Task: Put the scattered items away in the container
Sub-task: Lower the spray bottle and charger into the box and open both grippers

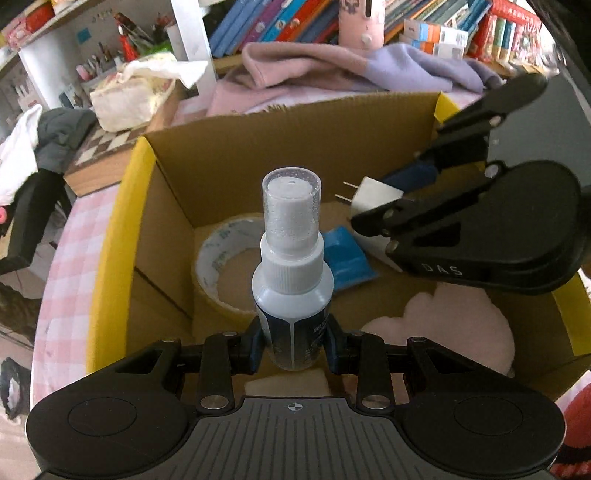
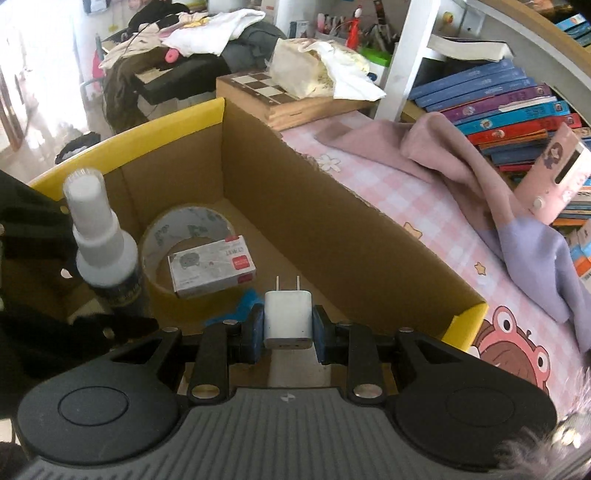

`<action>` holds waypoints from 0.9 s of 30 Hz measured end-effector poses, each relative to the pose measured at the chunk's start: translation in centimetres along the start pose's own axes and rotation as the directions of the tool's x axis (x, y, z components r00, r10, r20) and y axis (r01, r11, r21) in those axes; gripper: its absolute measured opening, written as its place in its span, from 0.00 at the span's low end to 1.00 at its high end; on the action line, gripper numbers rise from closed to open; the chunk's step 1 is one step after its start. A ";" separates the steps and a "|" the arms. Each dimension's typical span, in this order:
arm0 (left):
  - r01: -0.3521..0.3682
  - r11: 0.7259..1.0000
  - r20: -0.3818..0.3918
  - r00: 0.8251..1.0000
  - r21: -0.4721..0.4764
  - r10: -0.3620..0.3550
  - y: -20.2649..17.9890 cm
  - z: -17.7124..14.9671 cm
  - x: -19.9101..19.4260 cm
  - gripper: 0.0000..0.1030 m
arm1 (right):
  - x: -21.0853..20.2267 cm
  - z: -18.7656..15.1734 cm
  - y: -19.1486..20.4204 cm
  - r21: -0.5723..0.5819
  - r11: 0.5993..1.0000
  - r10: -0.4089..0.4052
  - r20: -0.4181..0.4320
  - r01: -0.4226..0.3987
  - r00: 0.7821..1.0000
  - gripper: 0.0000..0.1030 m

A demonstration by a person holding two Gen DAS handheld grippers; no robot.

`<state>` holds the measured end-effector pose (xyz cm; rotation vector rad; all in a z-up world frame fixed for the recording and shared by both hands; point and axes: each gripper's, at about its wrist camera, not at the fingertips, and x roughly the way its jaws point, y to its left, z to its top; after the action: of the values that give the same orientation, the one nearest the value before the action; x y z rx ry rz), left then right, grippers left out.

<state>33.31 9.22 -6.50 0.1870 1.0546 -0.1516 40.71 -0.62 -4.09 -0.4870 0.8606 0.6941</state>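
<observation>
Left wrist view: cardboard box [image 1: 288, 140] with yellow flap edges, open-topped, filling the middle of frame, set on a table [image 1: 70, 258] under a pink checked cloth. Behind the box, a pink and lilac garment [image 1: 332, 70] lying in a heap, rows of books [image 1: 280, 22] on the shelf beyond. Right wrist view: same cardboard box [image 2: 295, 206], a wooden chessboard case [image 2: 273, 96] past its far corner. On the box floor, a roll of tape [image 2: 184, 236] lying flat, a small white carton [image 2: 212, 267] resting across its ring, a blue item [image 2: 243, 302] partly hidden just beside. Left hand-held gripper [image 1: 293, 350] closed on the lower body of a spray bottle [image 1: 291, 266], bottle upright, clear cap on top, held over the box interior above the tape roll. Right hand-held gripper [image 2: 288, 334] clamped on both sides of a white charger plug [image 2: 288, 319], 2 prongs pointing forward, held over the box near its right wall. From the left wrist view, right hand-held gripper [image 1: 384, 199] and charger plug [image 1: 373, 195] to the right of the bottle, apart from it. Pink cloud-shaped item [image 1: 443, 325] low in the box near the front.
</observation>
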 end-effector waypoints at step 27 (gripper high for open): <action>-0.138 0.990 0.221 0.967 0.024 0.129 -3.5 -0.2 -6.2 0.69 | -4.4 -0.3 -0.2 -0.008 0.999 0.039 0.158 -0.038 0.987 0.41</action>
<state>29.42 6.02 -1.50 0.2702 0.8170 -0.0692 38.70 -2.49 -0.69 -0.4149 0.7206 0.7601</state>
